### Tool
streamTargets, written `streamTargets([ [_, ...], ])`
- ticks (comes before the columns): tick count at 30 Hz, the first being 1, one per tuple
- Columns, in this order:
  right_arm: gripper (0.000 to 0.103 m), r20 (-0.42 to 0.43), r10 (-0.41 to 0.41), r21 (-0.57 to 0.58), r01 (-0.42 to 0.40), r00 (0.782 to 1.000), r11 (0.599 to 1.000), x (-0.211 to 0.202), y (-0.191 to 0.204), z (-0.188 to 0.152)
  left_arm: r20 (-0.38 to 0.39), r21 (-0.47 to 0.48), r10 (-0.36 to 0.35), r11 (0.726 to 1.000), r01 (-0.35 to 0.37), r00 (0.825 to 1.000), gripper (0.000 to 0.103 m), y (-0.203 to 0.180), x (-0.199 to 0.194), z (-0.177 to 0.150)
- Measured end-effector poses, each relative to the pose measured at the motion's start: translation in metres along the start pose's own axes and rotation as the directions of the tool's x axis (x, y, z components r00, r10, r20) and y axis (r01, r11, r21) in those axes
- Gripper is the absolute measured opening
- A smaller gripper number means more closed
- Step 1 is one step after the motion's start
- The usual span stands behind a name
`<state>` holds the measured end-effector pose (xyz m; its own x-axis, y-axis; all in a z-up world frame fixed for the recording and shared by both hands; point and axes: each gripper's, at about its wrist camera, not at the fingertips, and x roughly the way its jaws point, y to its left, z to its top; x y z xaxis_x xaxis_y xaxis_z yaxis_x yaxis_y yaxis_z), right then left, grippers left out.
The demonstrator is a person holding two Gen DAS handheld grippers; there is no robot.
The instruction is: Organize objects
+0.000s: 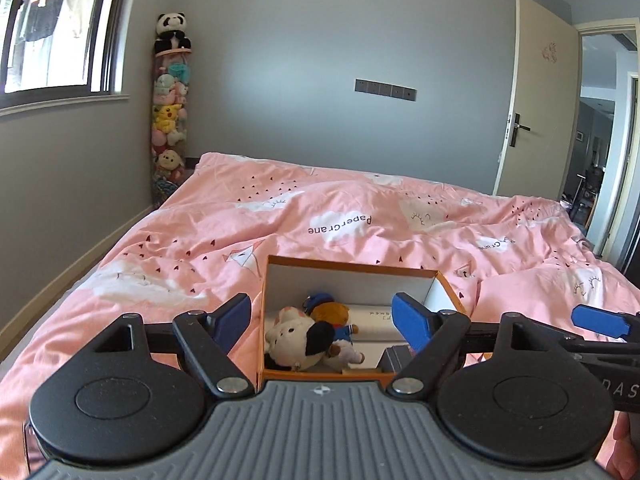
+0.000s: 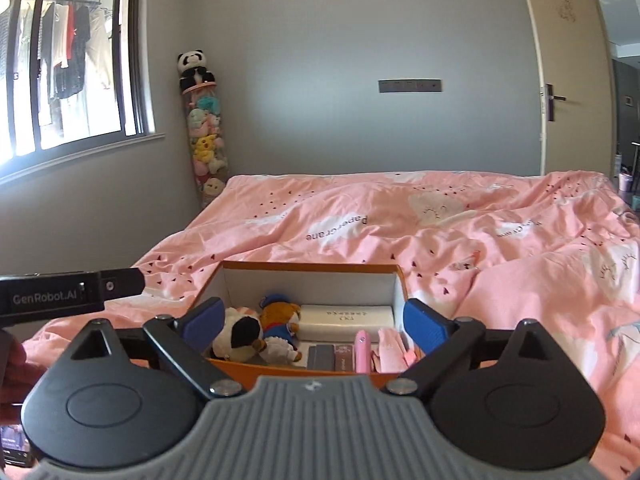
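Note:
An orange box with white inner walls sits on the pink bed. Inside lie a white-and-black plush, a brown bear plush in blue, a white case, a pink tube, dark flat packs and pink cloth. My left gripper stands open before the box, nothing between its blue fingers. My right gripper is open too, empty, just short of the box's near wall. The right gripper's blue finger shows in the left wrist view.
The pink quilt is rumpled around the box. A tall clear tube of plush toys topped by a panda stands in the far corner. Window at left, open door at right. A hand shows at the left edge.

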<state>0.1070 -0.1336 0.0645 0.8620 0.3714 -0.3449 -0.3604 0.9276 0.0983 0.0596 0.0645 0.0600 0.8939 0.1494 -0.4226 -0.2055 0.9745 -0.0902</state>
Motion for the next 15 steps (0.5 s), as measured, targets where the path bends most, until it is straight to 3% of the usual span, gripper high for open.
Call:
streamTargets([
  [8, 0.097, -0.013, -0.1, 0.052, 0.101, 0.995, 0.994, 0.0, -0.003, -0.028, 0.011, -0.012, 0.022, 1.0, -0.022, 1.0, 0.094, 0.001, -0.004, -0.032],
  [15, 0.097, -0.051, -0.107, 0.051, 0.109, 0.993, 0.993, 0.013, -0.002, -0.039, 0.002, 0.03, 0.036, 0.999, -0.036, 0.999, 0.094, 0.002, 0.001, -0.046],
])
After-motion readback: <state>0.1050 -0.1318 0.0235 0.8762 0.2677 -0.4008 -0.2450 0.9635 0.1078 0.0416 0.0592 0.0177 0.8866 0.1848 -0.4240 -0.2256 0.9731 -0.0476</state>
